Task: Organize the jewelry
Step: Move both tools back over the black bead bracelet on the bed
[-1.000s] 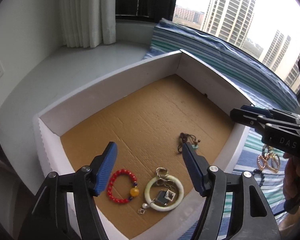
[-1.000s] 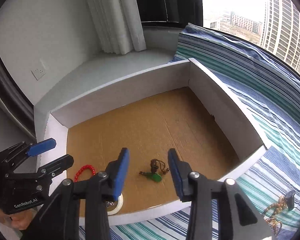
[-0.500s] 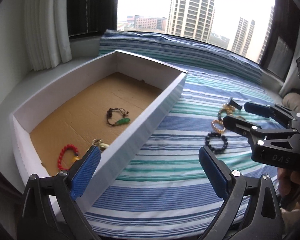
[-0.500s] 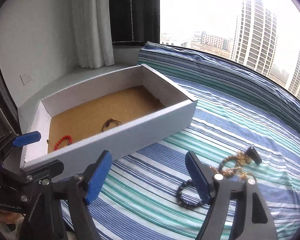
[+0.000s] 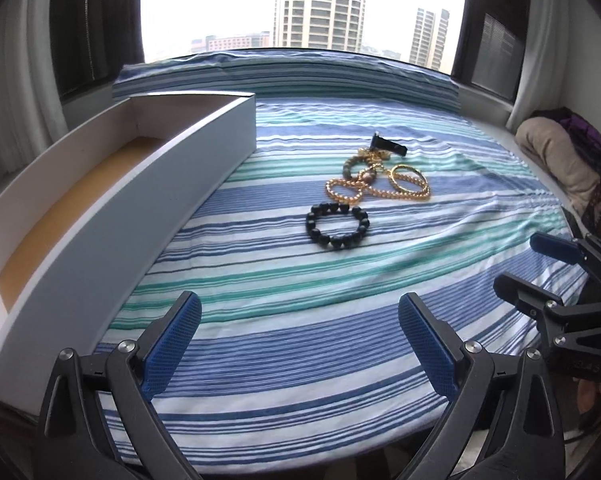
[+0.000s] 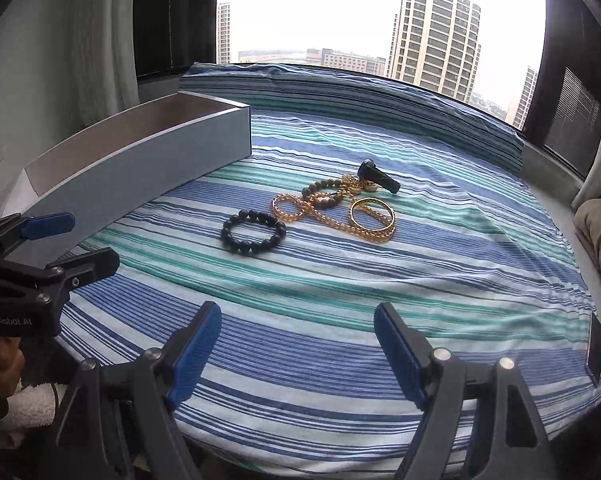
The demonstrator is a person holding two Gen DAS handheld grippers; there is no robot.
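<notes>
Where both cameras looked down into the box a second ago, they now face the jewelry on the striped bed, the box having slid to the left of both views. The left gripper hovers over the near part of the bed with its jaws wide and nothing between them; the right gripper does the same, its jaws also spread and empty. Each gripper shows at the edge of the other's view, left one at the left, right one at the right.

Lying in a loose cluster at mid-bed, right of the box and well apart from both grippers, are one black bead bracelet, nearest of the lot, one gold bead strand just behind it, one gold bangle to the right, touching the strand, one dull green bead bracelet tangled with the strand, and one dark clip at the far end of the pile. A few small gold pieces sit by the clip, too small to count.

One box stands on the bed's left side, white walls, brown cardboard floor. From this low angle only a strip of floor shows, and whatever lies in it is hidden behind the near wall. A beige bundle sits at the far right
</notes>
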